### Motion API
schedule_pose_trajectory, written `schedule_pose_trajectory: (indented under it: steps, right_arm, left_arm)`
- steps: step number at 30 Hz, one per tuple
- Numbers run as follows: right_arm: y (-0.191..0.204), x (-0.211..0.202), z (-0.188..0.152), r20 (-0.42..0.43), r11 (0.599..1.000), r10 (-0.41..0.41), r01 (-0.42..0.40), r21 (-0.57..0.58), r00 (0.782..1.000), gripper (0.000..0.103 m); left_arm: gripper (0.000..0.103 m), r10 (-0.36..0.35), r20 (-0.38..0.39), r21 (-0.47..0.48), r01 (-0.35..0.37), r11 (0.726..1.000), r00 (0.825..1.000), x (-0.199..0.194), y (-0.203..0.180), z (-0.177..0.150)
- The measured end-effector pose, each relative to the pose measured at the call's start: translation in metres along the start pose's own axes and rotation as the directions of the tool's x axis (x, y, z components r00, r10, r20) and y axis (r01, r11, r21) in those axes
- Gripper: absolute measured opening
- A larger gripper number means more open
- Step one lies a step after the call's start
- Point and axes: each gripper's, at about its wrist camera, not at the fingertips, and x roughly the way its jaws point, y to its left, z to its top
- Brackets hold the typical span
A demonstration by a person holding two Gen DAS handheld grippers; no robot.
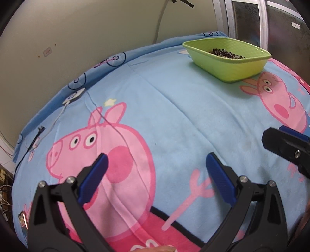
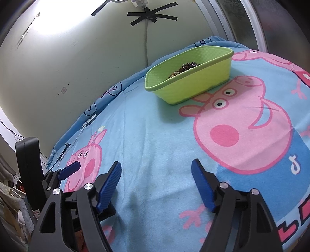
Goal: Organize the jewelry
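Observation:
A green plastic basket point(image 1: 230, 66) stands at the far side of the cloth-covered table, with dark beaded jewelry point(image 1: 225, 53) lying inside it. In the right wrist view the basket point(image 2: 193, 83) sits ahead and the beads point(image 2: 184, 67) show over its rim. My left gripper point(image 1: 157, 160) is open and empty, low over the cloth, well short of the basket. My right gripper point(image 2: 157, 168) is open and empty too, also short of the basket. The right gripper's body shows at the right edge of the left wrist view point(image 1: 286, 147). One left fingertip shows in the right wrist view point(image 2: 70, 170).
A blue cartoon-pig cloth point(image 1: 174, 116) covers the table. A small white device point(image 1: 74, 96) with a thin cable lies near the cloth's far left edge. A pale wall point(image 1: 87, 38) stands behind, with a window frame point(image 1: 228, 17) at the right.

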Motion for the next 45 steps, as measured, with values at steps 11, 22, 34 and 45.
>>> schedule_pose_trajectory:
  steps: [11, 22, 34, 45]
  right_arm:
    - [-0.0011, -0.0005, -0.0005, 0.004, 1.000, 0.006, -0.006, 0.004, 1.000, 0.057]
    - [-0.0017, -0.0005, -0.0005, 0.004, 1.000, 0.009, -0.009, 0.005, 1.000, 0.058]
    - [-0.0003, -0.0019, -0.0025, 0.008, 1.000, 0.007, -0.007, 0.009, 1.000, 0.059]
    - [0.0007, -0.0015, -0.0022, 0.008, 1.000, 0.007, -0.007, 0.008, 1.000, 0.059]
  left_arm:
    - [0.097, 0.001, 0.001, 0.002, -0.001, 1.000, 1.000, -0.0001, -0.0003, 0.0000]
    - [0.097, 0.001, 0.000, -0.001, -0.001, 1.000, 1.000, 0.0000, -0.0005, 0.0000]
    - [0.097, 0.007, 0.005, 0.011, -0.007, 1.000, 1.000, -0.0001, -0.0018, 0.0004]
    - [0.097, 0.007, 0.007, 0.014, -0.007, 1.000, 1.000, -0.0006, -0.0024, 0.0004]
